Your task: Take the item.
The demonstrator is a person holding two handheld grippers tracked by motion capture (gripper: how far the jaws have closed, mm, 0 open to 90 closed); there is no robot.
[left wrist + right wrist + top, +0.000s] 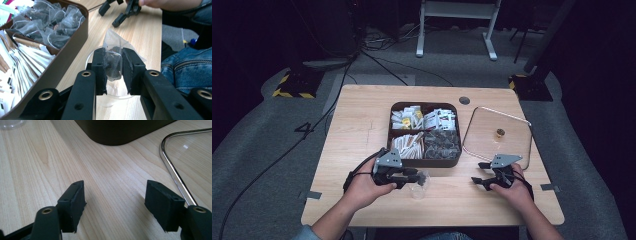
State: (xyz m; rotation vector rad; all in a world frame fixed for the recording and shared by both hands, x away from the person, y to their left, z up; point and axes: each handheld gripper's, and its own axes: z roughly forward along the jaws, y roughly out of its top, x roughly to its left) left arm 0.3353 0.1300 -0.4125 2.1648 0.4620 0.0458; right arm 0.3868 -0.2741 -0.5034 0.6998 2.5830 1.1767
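Forearms came in at the bottom of the high view, each hand carrying a gripper. Just ahead of the left gripper (409, 175) stood a clear cup (419, 186) on the table (362, 120), with the brown tray (426, 162) of sachets and tea bags close behind the fingers. Off to the side, the right gripper (478, 172) rested near the glass lid (497, 135).

Seen along the left gripper (113, 66), its fingers (99, 70) were clamped on a mesh tea bag (112, 62), which hung between them right above the cup (110, 96). To do this step well, I judged the bag should be brought lower into the cup's mouth before the grip was let go, since the loose upper corner could catch the rim and tip such a light cup.

Along the right gripper (115, 200), the fingers (73, 205) stood apart with bare table (112, 170) between them, the lid's metal rim (175, 175) just beside one finger. It could have steadied the cup.
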